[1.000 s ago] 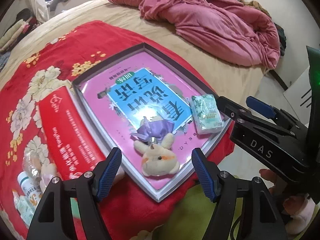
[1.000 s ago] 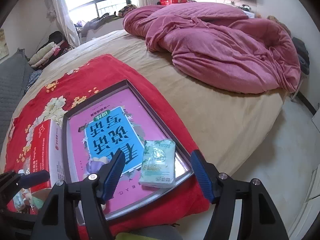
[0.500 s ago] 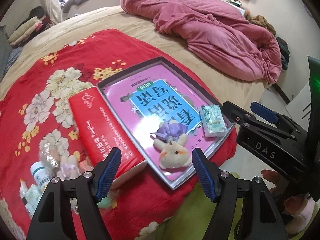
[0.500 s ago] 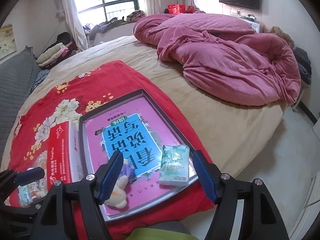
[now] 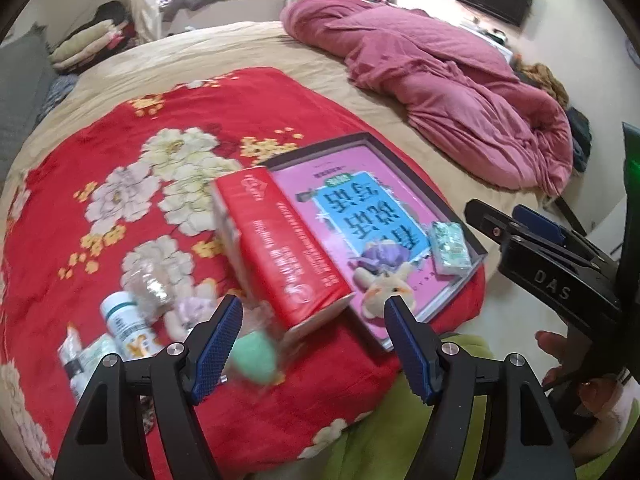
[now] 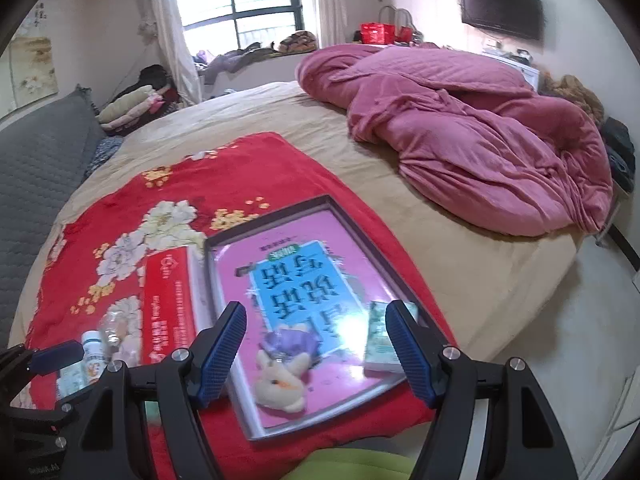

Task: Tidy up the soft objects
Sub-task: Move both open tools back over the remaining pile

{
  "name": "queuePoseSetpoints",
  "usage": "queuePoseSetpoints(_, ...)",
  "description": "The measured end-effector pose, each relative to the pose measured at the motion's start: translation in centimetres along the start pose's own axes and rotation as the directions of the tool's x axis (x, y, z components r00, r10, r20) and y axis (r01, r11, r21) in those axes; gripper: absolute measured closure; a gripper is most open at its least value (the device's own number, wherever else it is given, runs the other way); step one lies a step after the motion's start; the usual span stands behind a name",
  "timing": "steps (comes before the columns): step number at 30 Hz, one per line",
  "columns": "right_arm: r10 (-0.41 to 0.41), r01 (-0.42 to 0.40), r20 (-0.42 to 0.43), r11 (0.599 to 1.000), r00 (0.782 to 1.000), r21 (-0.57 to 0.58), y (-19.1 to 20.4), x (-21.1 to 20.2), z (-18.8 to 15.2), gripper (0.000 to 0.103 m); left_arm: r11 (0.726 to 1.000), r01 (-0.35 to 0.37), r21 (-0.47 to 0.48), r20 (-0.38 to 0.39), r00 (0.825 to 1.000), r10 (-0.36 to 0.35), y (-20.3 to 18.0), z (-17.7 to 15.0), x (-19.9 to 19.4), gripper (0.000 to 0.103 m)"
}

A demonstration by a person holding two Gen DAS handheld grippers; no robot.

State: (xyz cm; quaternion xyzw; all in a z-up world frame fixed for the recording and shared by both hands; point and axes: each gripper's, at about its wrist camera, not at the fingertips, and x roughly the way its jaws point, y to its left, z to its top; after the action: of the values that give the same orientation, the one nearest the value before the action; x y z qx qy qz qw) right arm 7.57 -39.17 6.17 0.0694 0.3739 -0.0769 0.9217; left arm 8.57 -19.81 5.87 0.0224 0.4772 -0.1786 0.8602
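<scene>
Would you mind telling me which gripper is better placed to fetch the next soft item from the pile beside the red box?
Left, probably. The left gripper is open and empty, right over the pile's green soft item; the right gripper faces the tray, where the plush bunny already lies.

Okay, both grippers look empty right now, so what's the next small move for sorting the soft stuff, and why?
Probably lower the left gripper toward the green soft ball just ahead of its fingers. The plush rabbit and tissue pack already lie in the tray, while the ball sits outside it on the red blanket, and both grippers are open.
</scene>
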Motion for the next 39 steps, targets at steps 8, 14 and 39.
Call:
queuePoseSetpoints(8, 0.077, -0.076, 0.015, 0.996, 0.997, -0.052, 3.8, -1.6, 0.2, 0.031, 0.995, -0.037, -0.088, 0.042, 0.998, 0.041, 4.9, -0.9, -3.0, 0.028)
queuePoseSetpoints(14, 0.119, -0.116, 0.025, 0.989, 0.993, -0.093, 6.4, -2.7, 0.2, 0.031, 0.982, -0.067, -0.179, 0.075, 0.994, 0.081, 9.6, -1.9, -5.5, 0.028)
queuePoseSetpoints(39, 0.229, -0.232, -0.045, 0.925, 0.972, -0.302, 16.8, -3.8, -2.7, 0.031, 0.909, -0.152, -0.389, 0.056, 0.981, 0.188, 20.8, -8.9, -9.3, 0.028)
